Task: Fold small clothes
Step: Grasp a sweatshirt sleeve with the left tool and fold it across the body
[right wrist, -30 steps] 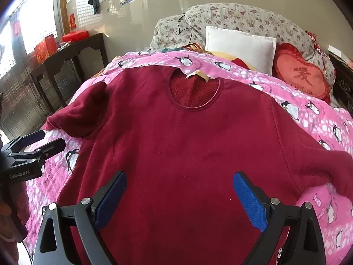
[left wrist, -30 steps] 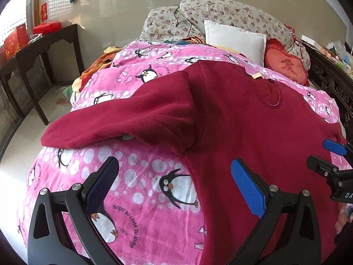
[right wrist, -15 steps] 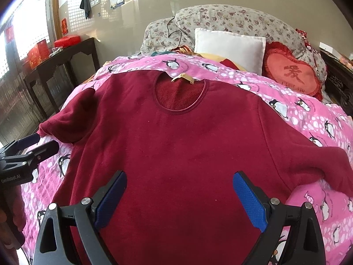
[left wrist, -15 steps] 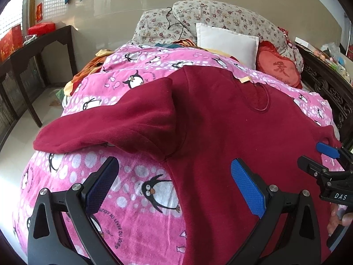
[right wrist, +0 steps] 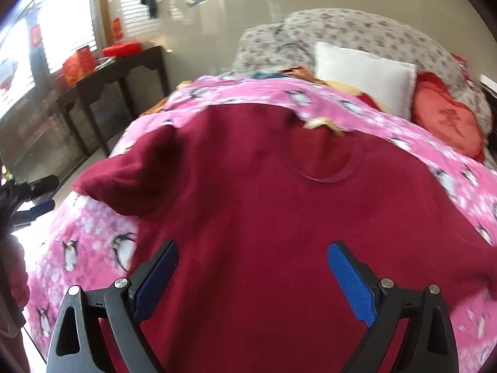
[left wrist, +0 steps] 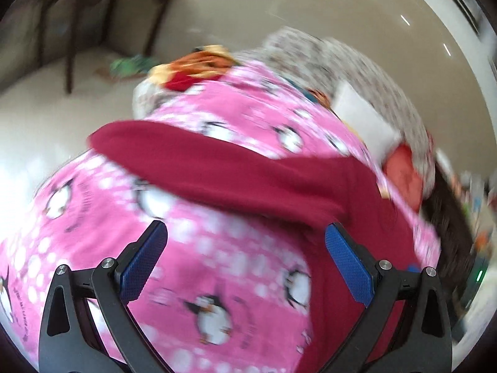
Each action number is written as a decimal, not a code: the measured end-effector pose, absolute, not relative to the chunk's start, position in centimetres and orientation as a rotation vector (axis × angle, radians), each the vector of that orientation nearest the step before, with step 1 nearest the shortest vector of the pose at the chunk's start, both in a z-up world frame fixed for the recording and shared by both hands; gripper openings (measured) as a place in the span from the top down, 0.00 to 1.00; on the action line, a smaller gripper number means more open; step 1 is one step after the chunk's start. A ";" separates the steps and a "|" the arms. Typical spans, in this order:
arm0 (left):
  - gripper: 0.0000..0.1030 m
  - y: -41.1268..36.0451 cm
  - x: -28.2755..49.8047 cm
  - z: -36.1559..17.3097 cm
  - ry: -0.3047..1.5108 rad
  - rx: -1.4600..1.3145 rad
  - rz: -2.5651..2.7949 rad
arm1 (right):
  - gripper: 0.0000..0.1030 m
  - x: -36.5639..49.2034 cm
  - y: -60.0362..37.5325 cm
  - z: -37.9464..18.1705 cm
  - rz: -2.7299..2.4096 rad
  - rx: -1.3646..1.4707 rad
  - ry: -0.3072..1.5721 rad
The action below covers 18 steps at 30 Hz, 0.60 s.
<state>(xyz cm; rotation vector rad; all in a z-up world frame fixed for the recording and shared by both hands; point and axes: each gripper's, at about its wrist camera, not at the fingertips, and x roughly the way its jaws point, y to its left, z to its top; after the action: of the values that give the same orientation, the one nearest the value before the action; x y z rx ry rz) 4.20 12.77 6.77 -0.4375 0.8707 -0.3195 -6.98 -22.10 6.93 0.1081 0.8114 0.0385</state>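
A pink penguin-print blanket [right wrist: 93, 233] is covering the bed, and a dark red sweatshirt [right wrist: 279, 217] is lying spread face-up on top of it, neckline [right wrist: 326, 177] pointing toward the pillows. Its one sleeve [left wrist: 217, 171] is stretching out across the blanket toward the bed's edge, seen blurred in the left wrist view. A floral quilt [right wrist: 341, 31] is bunching at the head of the bed behind a white pillow [right wrist: 363, 74] and a red heart cushion [right wrist: 447, 121]. A dark wooden side table [right wrist: 108, 74] is standing by the wall. The right gripper [right wrist: 253, 276] is hovering over the sweatshirt's lower body with its blue pads spread wide, gripping nothing. The left gripper [left wrist: 245, 264] is likewise gaping wide over the blanket just beside the sweatshirt's side edge.
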 end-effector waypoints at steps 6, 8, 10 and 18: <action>0.01 18.9 7.0 3.9 0.910 -0.762 -0.250 | 0.06 -3.4 -17.0 7.2 0.160 0.099 0.804; 0.01 19.9 7.9 3.3 0.907 -0.815 -0.230 | 0.06 -2.3 -14.9 7.4 0.190 0.081 0.802; 0.01 20.4 9.1 2.5 0.916 -0.857 -0.215 | 0.06 -1.8 -13.6 7.5 0.211 0.068 0.801; 0.03 20.9 12.2 1.2 0.909 -0.899 -0.184 | 0.06 -1.0 -11.3 7.3 0.256 0.031 0.816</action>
<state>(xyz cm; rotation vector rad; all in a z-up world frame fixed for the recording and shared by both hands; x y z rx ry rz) 12.18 20.93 1.19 -0.8986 0.9091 -0.1837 -1.00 -11.34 7.27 0.0314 0.8164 0.2564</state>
